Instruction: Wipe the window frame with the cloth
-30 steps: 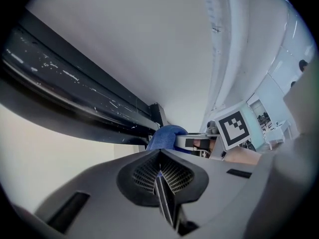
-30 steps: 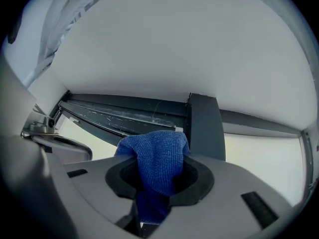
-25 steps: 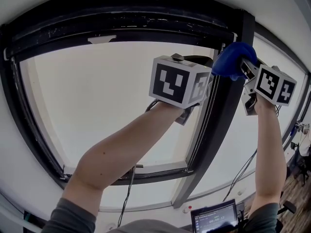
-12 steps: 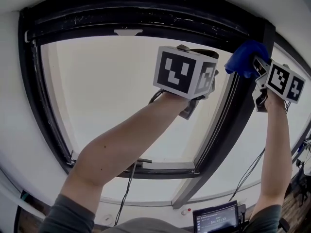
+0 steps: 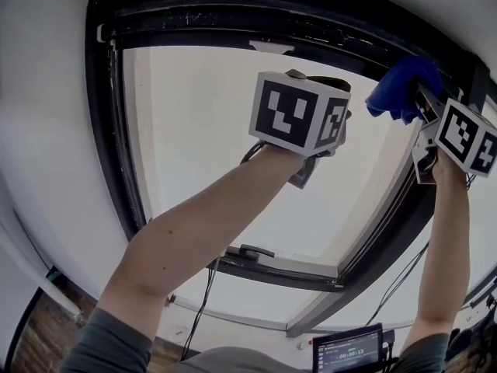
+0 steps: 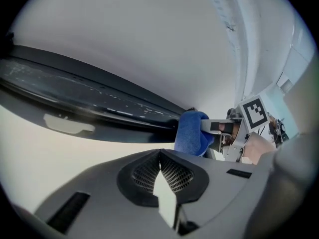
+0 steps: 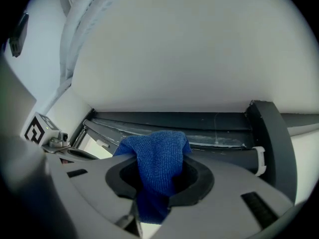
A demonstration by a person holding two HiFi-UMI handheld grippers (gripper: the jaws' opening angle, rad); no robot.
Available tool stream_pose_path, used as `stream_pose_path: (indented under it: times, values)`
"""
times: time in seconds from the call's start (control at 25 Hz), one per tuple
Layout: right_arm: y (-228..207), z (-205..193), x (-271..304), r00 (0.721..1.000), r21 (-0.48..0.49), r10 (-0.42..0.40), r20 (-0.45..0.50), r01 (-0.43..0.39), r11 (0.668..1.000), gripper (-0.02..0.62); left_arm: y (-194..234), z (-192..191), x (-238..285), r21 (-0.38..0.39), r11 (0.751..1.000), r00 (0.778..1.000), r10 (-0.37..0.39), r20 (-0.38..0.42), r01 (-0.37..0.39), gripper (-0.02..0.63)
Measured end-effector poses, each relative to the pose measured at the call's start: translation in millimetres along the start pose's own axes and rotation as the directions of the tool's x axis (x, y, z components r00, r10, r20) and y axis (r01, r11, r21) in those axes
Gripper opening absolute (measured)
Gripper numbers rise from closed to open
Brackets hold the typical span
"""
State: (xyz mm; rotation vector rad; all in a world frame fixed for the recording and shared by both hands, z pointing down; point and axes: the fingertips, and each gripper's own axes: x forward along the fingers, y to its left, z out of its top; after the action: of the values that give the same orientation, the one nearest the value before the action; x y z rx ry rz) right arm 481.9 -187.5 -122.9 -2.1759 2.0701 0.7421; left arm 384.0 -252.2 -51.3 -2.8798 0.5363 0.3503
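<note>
Right gripper (image 7: 154, 190) jaws are clamped on the fuzzy blue cloth (image 7: 158, 156), which pokes out ahead of them by the black window frame (image 7: 199, 121). Left gripper (image 6: 160, 157) jaws are pressed together.

This is a plain indoor room, though whether office, lab or home cannot be told. A large black window frame (image 5: 109, 130) is set in a bare white wall (image 5: 46, 130), with a handle (image 5: 248, 251) on its lower rail. Below the window frame are a strip of wooden floor (image 5: 43, 336), hanging black cables (image 5: 203, 301) and a small lit screen (image 5: 347, 353).
</note>
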Motion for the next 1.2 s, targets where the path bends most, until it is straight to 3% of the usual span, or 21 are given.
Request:
stream_pose_path:
  times: [0.24,0.44,0.64,0.88,1.04,1.2]
  values:
    - [71,11,33,0.991,0.007,0.126,0.04,-0.126,0.992,0.12,54,6,-52,0.037,0.989,0.99,0.14,0.002,-0.14,0.009]
    - [129,15,68,0.979,0.005,0.187,0.077,-0.188,0.982,0.12,104,17,-106,0.066,0.966,0.968,0.249,0.026,-0.25,0.009]
    - [190,39,56,0.968,-0.009,0.237,0.077,-0.237,0.971,0.12,108,37,-168,0.069,0.957,0.959,0.28,0.029,-0.282,0.009]
    - [271,44,111,0.94,-0.002,0.328,0.096,-0.329,0.944,0.12,178,49,-232,0.065,0.92,0.922,0.383,0.057,-0.386,0.009]
    - [316,50,131,0.929,-0.001,0.356,0.097,-0.358,0.934,0.12,201,50,-269,0.014,0.922,0.921,0.386,0.043,-0.387,0.009]
    - [357,55,153,0.914,0.004,0.391,0.111,-0.394,0.919,0.12,230,53,-302,0.082,0.887,0.891,0.452,0.039,-0.453,0.009]
